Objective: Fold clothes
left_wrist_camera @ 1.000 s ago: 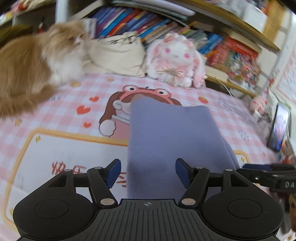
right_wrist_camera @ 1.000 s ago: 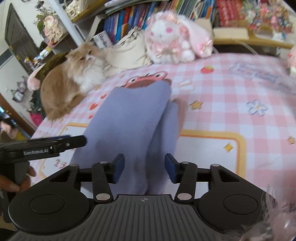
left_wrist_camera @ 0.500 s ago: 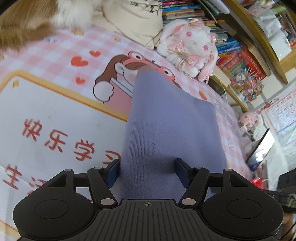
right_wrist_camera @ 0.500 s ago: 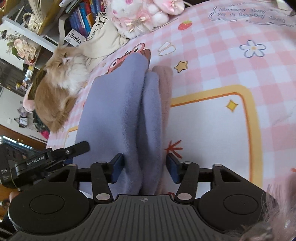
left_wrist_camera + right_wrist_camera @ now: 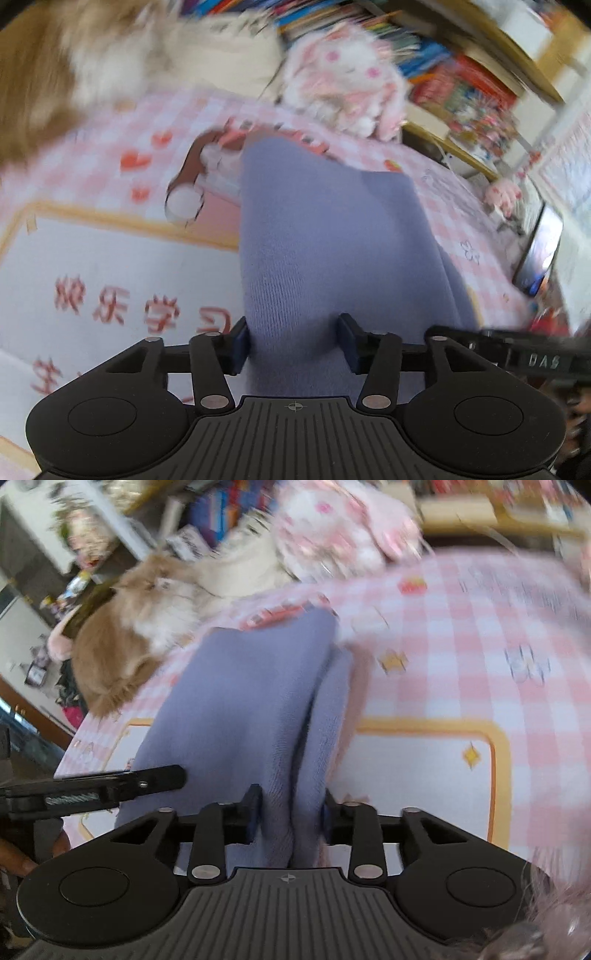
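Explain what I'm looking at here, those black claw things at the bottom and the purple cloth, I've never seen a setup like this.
There is no robot here. A person holds a tool in each hand, and each tool carries a wide-angle camera that looks forward along its two fingers. So one picture is the view from the left hand-held gripper, the other from the right hand-held gripper.

Both sit at the near edge of a purple knit garment, already folded into a long strip. It lies on a pink checked cloth with cartoon prints. The jaws of both are closing, and the fabric is bunched between their blue pads.

At the far end sit a fluffy orange and white cat and a pink and white plush rabbit, with bookshelves behind. The pictures are blurred.
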A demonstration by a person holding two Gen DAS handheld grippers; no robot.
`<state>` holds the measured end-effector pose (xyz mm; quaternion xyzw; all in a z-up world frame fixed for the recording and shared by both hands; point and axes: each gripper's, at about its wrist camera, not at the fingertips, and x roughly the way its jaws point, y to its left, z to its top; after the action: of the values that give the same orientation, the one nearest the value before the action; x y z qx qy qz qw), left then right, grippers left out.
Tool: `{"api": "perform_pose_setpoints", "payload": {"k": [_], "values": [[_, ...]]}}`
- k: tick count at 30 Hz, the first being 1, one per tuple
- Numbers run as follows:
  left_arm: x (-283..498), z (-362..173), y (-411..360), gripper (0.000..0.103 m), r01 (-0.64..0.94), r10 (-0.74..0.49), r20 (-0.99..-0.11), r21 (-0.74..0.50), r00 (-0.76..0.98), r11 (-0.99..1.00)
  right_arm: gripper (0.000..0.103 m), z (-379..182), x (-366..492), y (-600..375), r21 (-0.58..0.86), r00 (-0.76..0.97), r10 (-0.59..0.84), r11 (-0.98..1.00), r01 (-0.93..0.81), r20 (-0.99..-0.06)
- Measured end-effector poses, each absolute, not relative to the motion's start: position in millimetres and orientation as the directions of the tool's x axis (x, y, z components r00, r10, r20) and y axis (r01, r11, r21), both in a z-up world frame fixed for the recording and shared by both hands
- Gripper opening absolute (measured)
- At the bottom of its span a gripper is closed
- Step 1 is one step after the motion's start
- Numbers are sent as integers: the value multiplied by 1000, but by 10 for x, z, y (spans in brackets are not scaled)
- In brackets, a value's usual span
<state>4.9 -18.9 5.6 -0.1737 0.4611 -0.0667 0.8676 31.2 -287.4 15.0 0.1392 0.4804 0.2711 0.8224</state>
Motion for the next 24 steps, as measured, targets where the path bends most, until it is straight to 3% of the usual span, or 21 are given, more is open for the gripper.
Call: {"api": "perform_pose_setpoints", "payload": {"k": [1,4,11,14,19,24], "values": [[75,32,-111,55,-59,-301,-775,-398,556,916,47,122,344,-2902,508,379,585,811,-292,-717],[120,41,-9,60,-65,-310,-774,-411,553,909,53,55,435,-2980,562,346,608,793,-235,-714],[289,-118,29,66,-67,-396,-765,-494,508,867,56,11,609,-2978,638,304,656,751,-168,-691],[263,-201,6,61,-87,-423,-743,-538,518,838,49,17,620,-2913,632,301,653,755,-175,-695],[172,-114,-131,50,-35,-384,-745,-479,545,877,29,82,505,-2821,569,355,617,786,-242,-702],[-24,103,-310,44,48,-333,-714,-387,616,921,26,225,311,-2783,479,439,593,805,-350,-675]]}}
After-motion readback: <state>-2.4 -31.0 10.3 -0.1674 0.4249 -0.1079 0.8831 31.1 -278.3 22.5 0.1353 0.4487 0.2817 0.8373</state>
